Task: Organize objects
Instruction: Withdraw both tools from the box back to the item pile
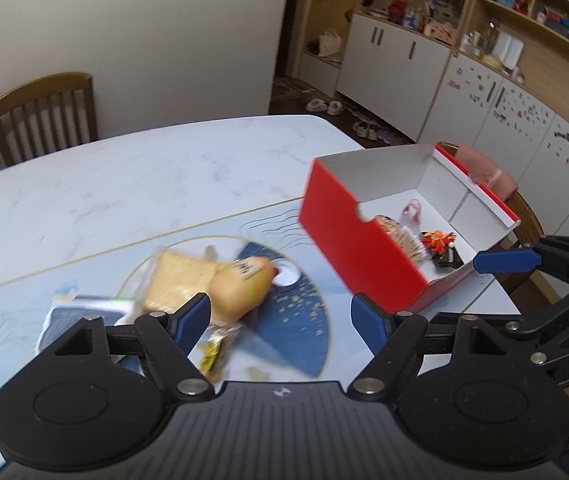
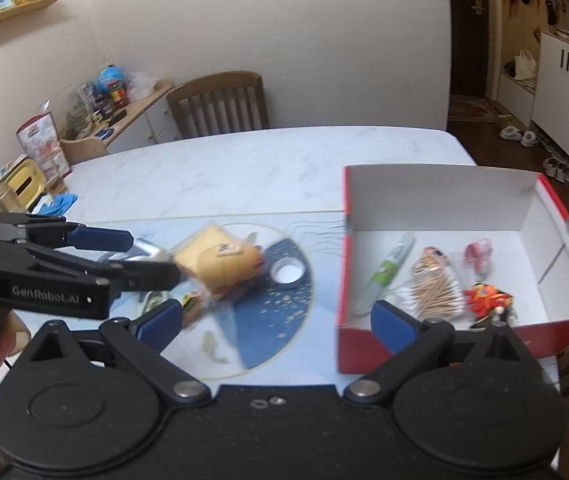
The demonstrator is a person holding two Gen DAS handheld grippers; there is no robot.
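A: Mid-sort. Red box (image 2: 436,240) at right of frame, already holding a tube (image 2: 389,272), cotton swabs (image 2: 436,292), a small orange figure (image 2: 488,298). Still out on the blue placemat (image 2: 284,320): yellow plush toy (image 2: 230,266), bread slice (image 2: 196,254), small round tin (image 2: 287,271).

B: Tongs?

A: Left gripper (image 1: 280,320) spread wide, nothing between the pads, hovering just short of the plush toy at lower centre. Right gripper (image 2: 276,322) also wide and empty, low centre, near the box's front wall.

B: Next?

A: Probably close left on the toy, lift, carry right over the box wall. Calls for clearing the near red wall before lowering.

B: Room?

A: Box's right half bare, best drop zone. Marble table (image 2: 244,168) open across upper centre. Box sits close to the table's right edge; placemat clutter tight around the toy, blurred, so contacts unclear.
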